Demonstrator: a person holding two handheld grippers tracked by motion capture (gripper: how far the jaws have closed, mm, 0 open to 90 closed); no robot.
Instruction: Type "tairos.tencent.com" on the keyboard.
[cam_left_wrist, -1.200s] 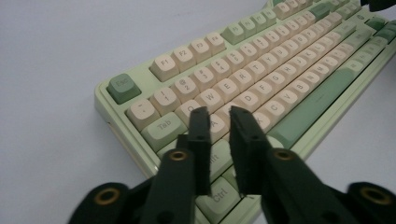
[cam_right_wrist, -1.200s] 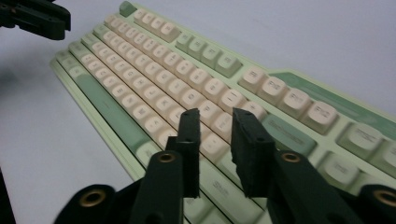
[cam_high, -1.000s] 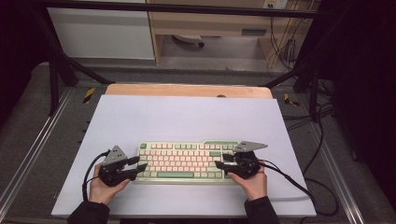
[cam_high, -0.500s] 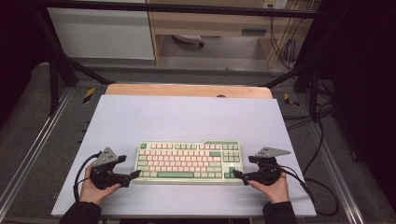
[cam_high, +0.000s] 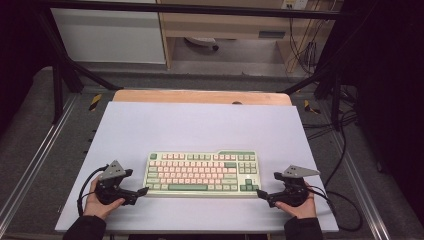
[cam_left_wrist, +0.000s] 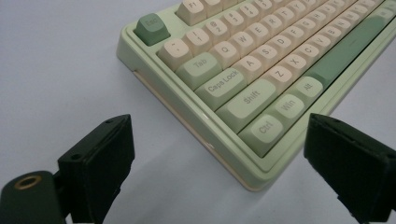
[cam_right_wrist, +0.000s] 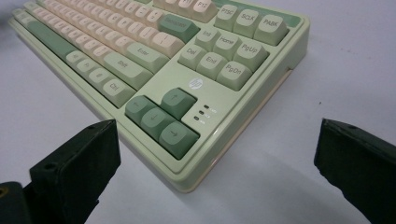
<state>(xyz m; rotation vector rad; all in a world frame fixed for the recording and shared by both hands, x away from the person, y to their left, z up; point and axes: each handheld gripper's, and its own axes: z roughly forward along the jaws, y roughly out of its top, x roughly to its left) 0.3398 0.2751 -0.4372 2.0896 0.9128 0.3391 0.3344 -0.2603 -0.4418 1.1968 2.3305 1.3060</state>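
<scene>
Keyboard (cam_high: 201, 173): pale green case, cream and green keys.

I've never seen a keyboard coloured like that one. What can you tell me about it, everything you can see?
The keyboard is a compact one with a pale green, glossy plastic-looking case, cream and light green keys, and darker green Esc, spacebar and arrow keys. A small round logo sits above the arrows, beside three tiny indicator lights. It lies flat on the pale table, near the front edge, long side toward the person. Nothing touches it: the left gripper and right gripper are open at its near corners.
</scene>
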